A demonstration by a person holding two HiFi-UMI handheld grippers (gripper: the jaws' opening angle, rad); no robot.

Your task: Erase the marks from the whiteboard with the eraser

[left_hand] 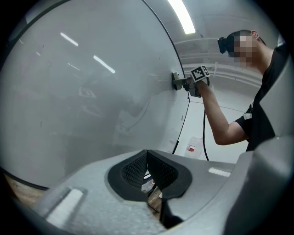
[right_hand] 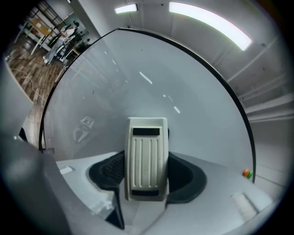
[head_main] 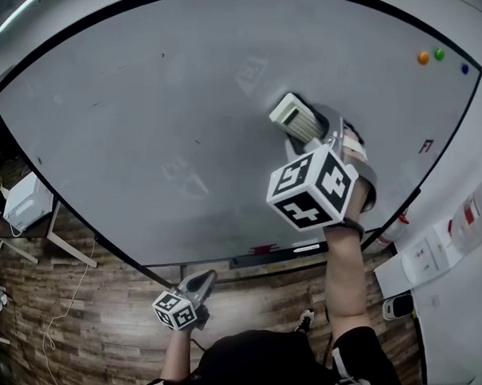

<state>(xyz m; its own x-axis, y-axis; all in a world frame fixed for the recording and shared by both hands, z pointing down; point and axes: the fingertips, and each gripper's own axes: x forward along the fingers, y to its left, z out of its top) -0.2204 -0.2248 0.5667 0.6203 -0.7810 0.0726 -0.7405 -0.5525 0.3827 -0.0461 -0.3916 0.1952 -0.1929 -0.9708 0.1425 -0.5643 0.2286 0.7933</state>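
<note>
Against the whiteboard [head_main: 148, 128], the right claw [head_main: 322, 129] presses a white ribbed eraser [head_main: 295, 116] flat to the grey surface, right of the board's middle in the head view. The right gripper view shows this claw closed on the eraser [right_hand: 147, 158]. The eraser stands lengthwise between the two dark pads [right_hand: 108, 172], with its far end reaching past them toward the board. The marker cube [head_main: 313, 188] on this claw faces the head camera, and a bare forearm [head_main: 343, 272] runs down from it.

The left claw [head_main: 202, 283] hangs low, below the board's bottom edge and over the wood floor [head_main: 100, 325], well apart from the eraser. Seen from its own camera, the left claw [left_hand: 148, 159] has its pads drawn together at the tips and holds nothing. A sliver of floor shows through the narrow slit behind them. That same camera looks up along the board and catches the right claw and the eraser [left_hand: 177, 81] touching it.

Faint grey shapes [head_main: 252, 72] show on the board above the eraser, and another [head_main: 184, 173] lies to its lower left. Whether they are leftover ink or reflections cannot be told. Near the board's upper right corner sit an orange dot [head_main: 423, 57], a green dot [head_main: 439, 54] and a blue dot [head_main: 464, 69]. A narrow tray [head_main: 290, 250] runs along part of the bottom edge.
</note>
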